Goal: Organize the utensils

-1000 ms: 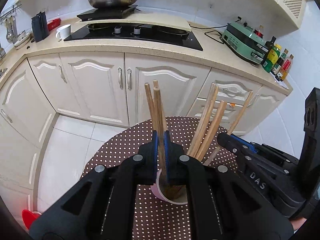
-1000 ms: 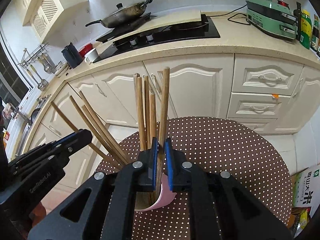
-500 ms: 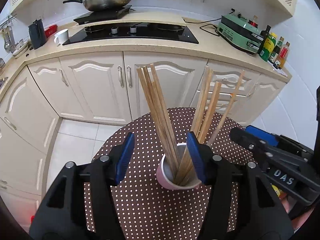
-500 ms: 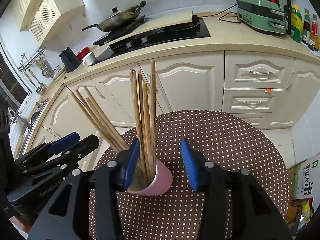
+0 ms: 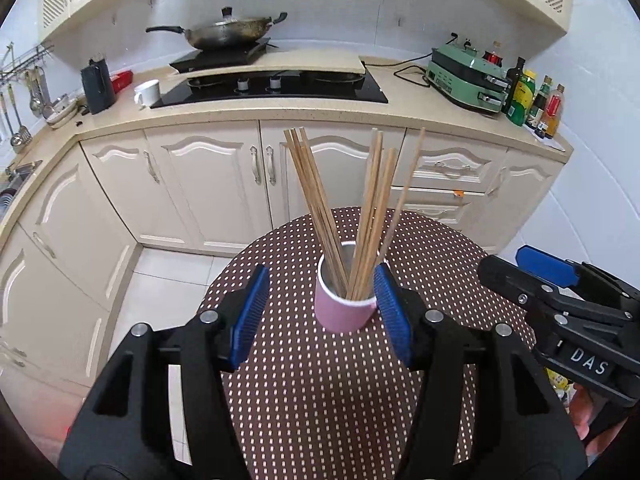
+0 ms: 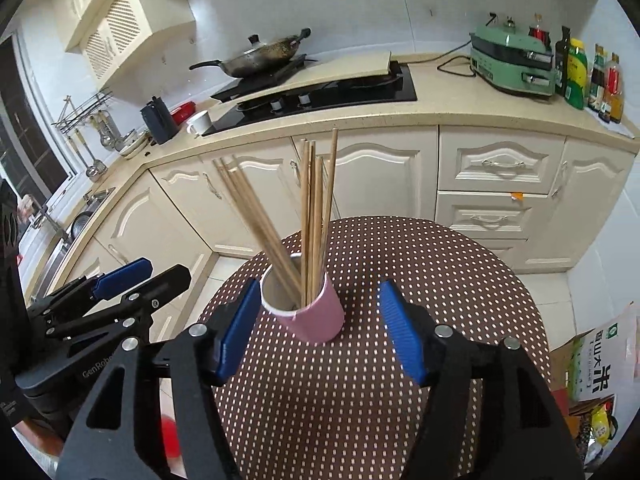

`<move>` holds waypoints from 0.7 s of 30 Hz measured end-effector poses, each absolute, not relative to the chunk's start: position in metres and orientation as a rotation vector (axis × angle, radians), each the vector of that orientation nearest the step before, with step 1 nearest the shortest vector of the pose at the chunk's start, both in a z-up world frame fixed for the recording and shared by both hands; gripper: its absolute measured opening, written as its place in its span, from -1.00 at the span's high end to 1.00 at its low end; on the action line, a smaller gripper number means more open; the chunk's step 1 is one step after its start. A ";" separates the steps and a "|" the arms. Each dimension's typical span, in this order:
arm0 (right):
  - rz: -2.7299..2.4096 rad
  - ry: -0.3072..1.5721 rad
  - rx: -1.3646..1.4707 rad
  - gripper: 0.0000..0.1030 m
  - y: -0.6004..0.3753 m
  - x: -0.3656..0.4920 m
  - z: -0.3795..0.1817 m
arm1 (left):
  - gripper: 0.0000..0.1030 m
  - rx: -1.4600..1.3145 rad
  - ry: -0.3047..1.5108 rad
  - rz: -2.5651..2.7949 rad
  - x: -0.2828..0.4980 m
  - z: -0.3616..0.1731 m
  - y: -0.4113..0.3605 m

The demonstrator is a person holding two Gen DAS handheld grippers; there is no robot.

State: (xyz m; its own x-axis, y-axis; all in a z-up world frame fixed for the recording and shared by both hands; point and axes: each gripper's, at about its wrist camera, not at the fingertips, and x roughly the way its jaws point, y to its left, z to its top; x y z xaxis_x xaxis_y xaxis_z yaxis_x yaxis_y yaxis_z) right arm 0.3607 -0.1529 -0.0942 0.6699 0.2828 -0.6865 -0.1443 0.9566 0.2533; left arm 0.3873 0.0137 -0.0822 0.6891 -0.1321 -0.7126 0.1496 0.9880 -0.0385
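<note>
We see the left gripper (image 5: 320, 308) spread wide, holding nothing, its blue pads either side of the pink cup (image 5: 345, 308); the right pad sits just beside the cup rim, contact unclear. The right gripper (image 6: 318, 320) is also wide open and empty, its left pad close against the cup (image 6: 312, 312), the other pad well apart. The wooden chopsticks (image 5: 344, 208) stand in the cup in two leaning bunches, fanned apart at the tips. The cup sits upright on a round table (image 5: 320, 380) covered in brown cloth with white dots.

Beyond the table we get a tiled floor (image 5: 160, 288), cream cabinets (image 5: 200, 184) and a beige counter (image 5: 240, 114). On it: black hob (image 5: 280, 88), wok (image 5: 232, 34), white mug (image 5: 147, 92), green appliance (image 5: 466, 78), bottles (image 5: 536, 100). A rice bag (image 6: 596, 364) sits by the table in the right view.

The cup bottom inside is hidden by the sticks. Fisheye rims cut off both gripper bodies. We can't make out the red blob (image 6: 170, 436) low between the right gripper's arms.
</note>
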 end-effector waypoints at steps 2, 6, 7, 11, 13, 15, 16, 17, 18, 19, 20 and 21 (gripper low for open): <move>0.251 0.793 0.176 -0.28 -0.152 0.346 -0.089 | -0.07 0.017 0.780 -0.155 0.370 -0.076 0.014; 0.248 0.768 0.154 -0.42 -0.152 0.315 -0.078 | -0.21 0.002 0.746 -0.172 0.332 -0.062 0.014; 0.254 0.760 0.151 -0.44 -0.152 0.307 -0.074 | -0.21 0.003 0.740 -0.176 0.326 -0.060 0.015; 0.238 0.723 0.106 -0.47 -0.149 0.276 -0.060 | -0.24 0.000 0.708 -0.179 0.294 -0.047 0.017; 0.237 0.701 0.081 -0.47 -0.146 0.262 -0.053 | -0.28 -0.002 0.690 -0.183 0.279 -0.042 0.019; 0.242 0.685 0.076 -0.47 -0.144 0.249 -0.046 | -0.29 0.006 0.674 -0.180 0.265 -0.036 0.020; 0.242 0.675 0.077 -0.47 -0.144 0.243 -0.043 | -0.32 0.008 0.660 -0.179 0.256 -0.031 0.021; 0.245 0.665 0.078 -0.47 -0.144 0.238 -0.041 | -0.34 0.007 0.650 -0.181 0.249 -0.027 0.023; 0.249 0.652 0.077 -0.47 -0.142 0.231 -0.036 | -0.35 0.006 0.638 -0.185 0.243 -0.023 0.024; 0.247 0.643 0.074 -0.48 -0.141 0.225 -0.032 | -0.36 0.008 0.625 -0.186 0.236 -0.018 0.025; 0.243 0.633 0.072 -0.48 -0.139 0.220 -0.029 | -0.36 0.012 0.616 -0.181 0.230 -0.014 0.025; 0.238 0.622 0.069 -0.50 -0.138 0.213 -0.025 | -0.37 0.020 0.604 -0.175 0.222 -0.009 0.026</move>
State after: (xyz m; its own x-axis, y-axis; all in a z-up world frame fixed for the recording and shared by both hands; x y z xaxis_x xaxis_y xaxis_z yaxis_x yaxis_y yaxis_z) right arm 0.2127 -0.1376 -0.0253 0.7867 0.2411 -0.5683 -0.1997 0.9705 0.1353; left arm 0.2223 0.0257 -0.0092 0.8086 -0.1580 -0.5668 0.1696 0.9850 -0.0326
